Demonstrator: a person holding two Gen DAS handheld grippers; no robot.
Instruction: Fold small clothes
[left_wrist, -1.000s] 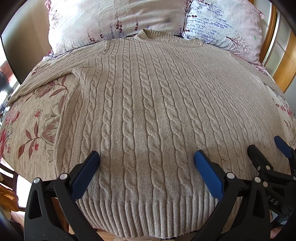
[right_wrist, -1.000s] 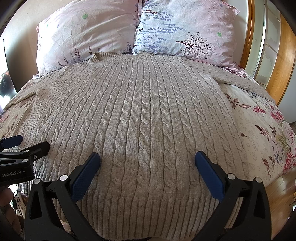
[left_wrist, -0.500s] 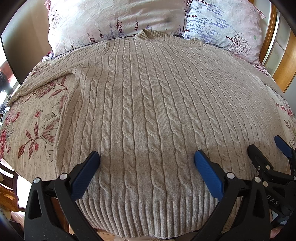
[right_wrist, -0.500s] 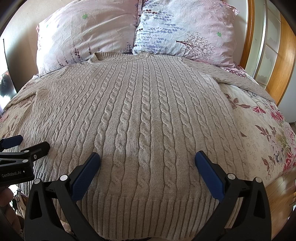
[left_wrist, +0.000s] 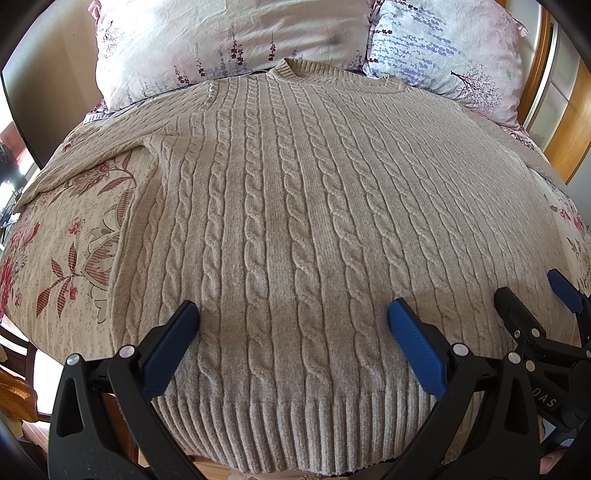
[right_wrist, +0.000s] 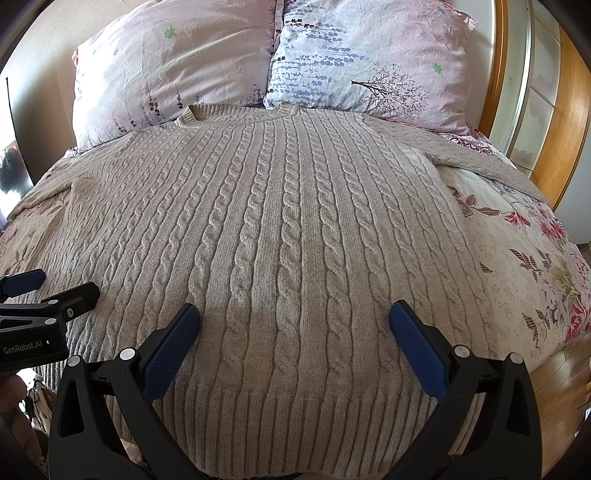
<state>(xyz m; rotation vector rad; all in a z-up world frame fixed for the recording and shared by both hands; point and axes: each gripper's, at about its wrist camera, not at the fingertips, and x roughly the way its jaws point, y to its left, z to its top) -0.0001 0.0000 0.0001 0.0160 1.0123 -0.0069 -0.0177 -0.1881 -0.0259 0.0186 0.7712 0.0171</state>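
A floral bed (left_wrist: 70, 266) carries a flat beige sweater (left_wrist: 295, 229). Left gripper (left_wrist: 293, 325) and right gripper (right_wrist: 294, 325) fingers stand spread wide, empty, above its hem.

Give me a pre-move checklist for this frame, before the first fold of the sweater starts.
1. Sweater lies flat, front up, on the bed: ok.
2. Both sleeves spread out to the sides, not tucked under: ok.
3. Left gripper open, nothing held: ok.
4. Right gripper open, nothing held: ok.
5. Hem within reach, just below both grippers: ok.
6. Collar clear of the pillows: not ok, it touches them.
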